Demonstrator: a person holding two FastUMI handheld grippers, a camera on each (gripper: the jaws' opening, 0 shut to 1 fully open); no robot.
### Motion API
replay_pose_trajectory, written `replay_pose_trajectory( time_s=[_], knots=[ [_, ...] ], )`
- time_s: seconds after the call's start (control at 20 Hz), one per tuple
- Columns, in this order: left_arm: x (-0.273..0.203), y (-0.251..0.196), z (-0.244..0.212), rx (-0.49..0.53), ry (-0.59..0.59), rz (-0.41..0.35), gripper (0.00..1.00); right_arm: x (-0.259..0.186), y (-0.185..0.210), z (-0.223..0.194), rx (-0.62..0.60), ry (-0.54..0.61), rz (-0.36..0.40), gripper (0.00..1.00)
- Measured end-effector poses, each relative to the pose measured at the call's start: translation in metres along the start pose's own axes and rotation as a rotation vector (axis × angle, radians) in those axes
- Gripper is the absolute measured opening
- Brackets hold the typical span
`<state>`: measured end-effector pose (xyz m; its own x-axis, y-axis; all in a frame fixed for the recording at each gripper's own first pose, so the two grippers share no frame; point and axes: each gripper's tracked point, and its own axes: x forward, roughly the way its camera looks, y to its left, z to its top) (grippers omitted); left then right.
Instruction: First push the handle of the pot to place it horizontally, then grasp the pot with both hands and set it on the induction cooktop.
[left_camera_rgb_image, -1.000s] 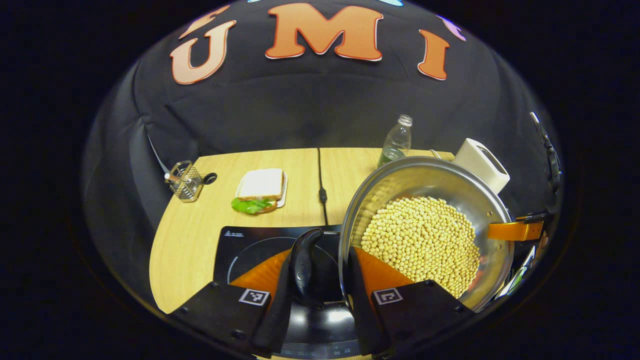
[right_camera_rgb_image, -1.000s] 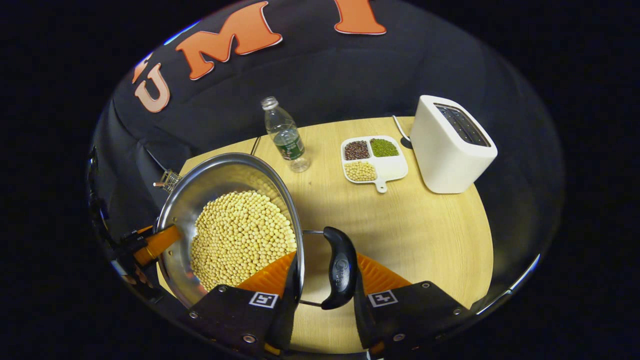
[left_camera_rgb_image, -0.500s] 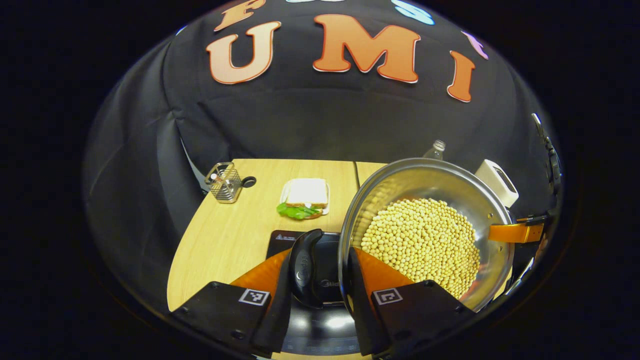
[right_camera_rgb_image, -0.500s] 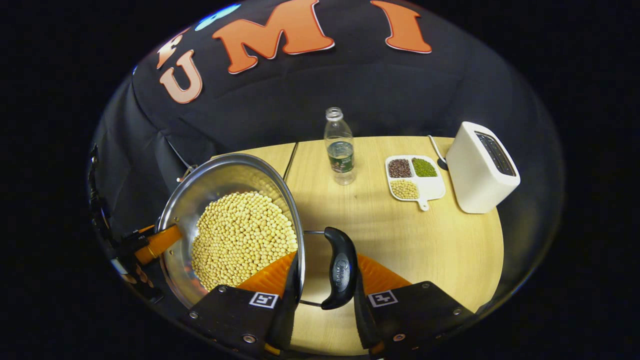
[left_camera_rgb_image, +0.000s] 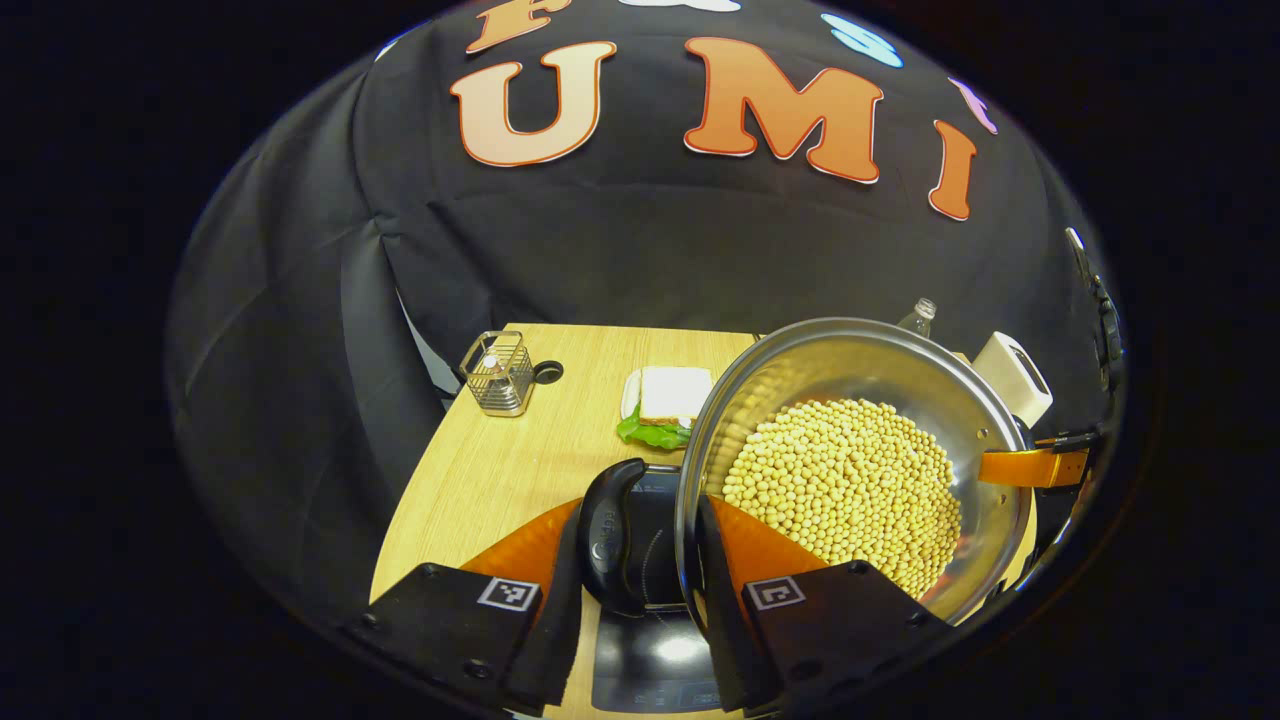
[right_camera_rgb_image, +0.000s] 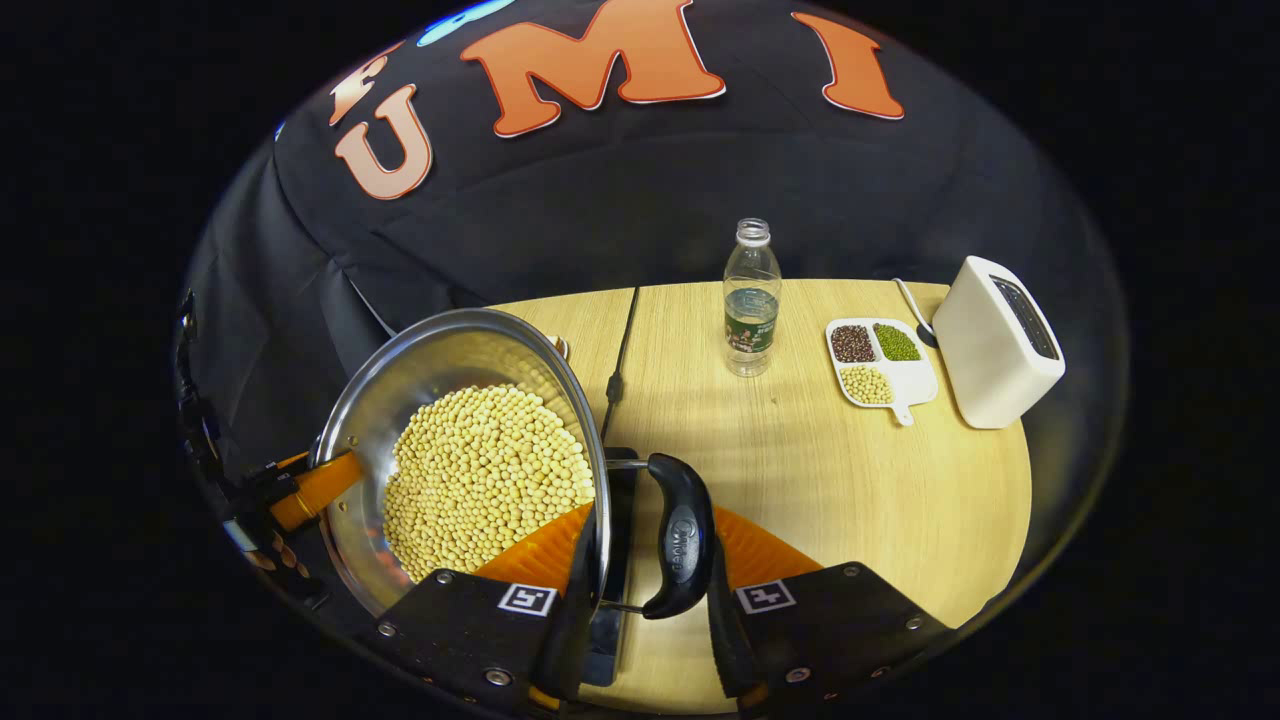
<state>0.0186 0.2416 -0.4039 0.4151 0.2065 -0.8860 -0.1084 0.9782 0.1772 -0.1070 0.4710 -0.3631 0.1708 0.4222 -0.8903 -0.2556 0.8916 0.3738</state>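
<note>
The steel pot (left_camera_rgb_image: 800, 370) full of soybeans (left_camera_rgb_image: 840, 480) hangs in the air, held at both sides. My left gripper (left_camera_rgb_image: 640, 545) is shut on its black side handle (left_camera_rgb_image: 605, 530). In the left gripper view, the orange finger of the other gripper (left_camera_rgb_image: 1030, 466) shows at the pot's far rim. My right gripper (right_camera_rgb_image: 650, 560) is shut on the opposite black handle (right_camera_rgb_image: 680, 535), with the pot (right_camera_rgb_image: 430, 365) to its left. The black induction cooktop (left_camera_rgb_image: 650, 660) lies directly below the pot, and its edge (right_camera_rgb_image: 603, 640) peeks out beside the rim.
On the wooden table (right_camera_rgb_image: 850, 480) stand a water bottle (right_camera_rgb_image: 750, 300), a divided dish of beans (right_camera_rgb_image: 880, 365) and a white toaster (right_camera_rgb_image: 1000, 340). A black cable (right_camera_rgb_image: 618, 350) runs to the back. A sandwich plate (left_camera_rgb_image: 665, 400) and a wire holder (left_camera_rgb_image: 497, 372) sit behind the cooktop.
Both grippers carried the pot leftward across the table. The cooktop's edge has come into the right gripper view, and the toaster and dish have slid off to the right.
</note>
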Motion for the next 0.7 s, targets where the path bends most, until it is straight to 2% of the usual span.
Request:
replay_pose_trajectory(
  time_s=[0.1,0.15,0.2,0.25,0.3,0.7],
  knots=[
    [0.001,0.01,-0.001,-0.002,0.001,-0.002,0.61,0.005,0.008,-0.001,0.004,0.003,-0.006,0.51],
    [0.007,0.013,-0.003,-0.007,0.005,-0.004,0.61,0.008,0.012,-0.001,0.006,0.005,-0.011,0.46],
    [0.009,0.017,-0.006,-0.013,0.01,-0.006,0.6,0.01,0.014,-0.003,0.001,0.008,-0.016,0.51],
    [0.012,0.021,-0.009,-0.018,0.015,-0.007,0.61,0.014,0.017,-0.004,0.002,0.012,-0.019,0.46],
    [0.014,0.023,-0.01,-0.021,0.018,-0.007,0.6,0.017,0.02,-0.007,0.003,0.019,-0.019,0.51],
    [0.016,0.02,-0.013,-0.05,0.075,-0.006,0.61,0.042,0.028,-0.026,0.009,0.055,-0.044,0.51]
  ],
)
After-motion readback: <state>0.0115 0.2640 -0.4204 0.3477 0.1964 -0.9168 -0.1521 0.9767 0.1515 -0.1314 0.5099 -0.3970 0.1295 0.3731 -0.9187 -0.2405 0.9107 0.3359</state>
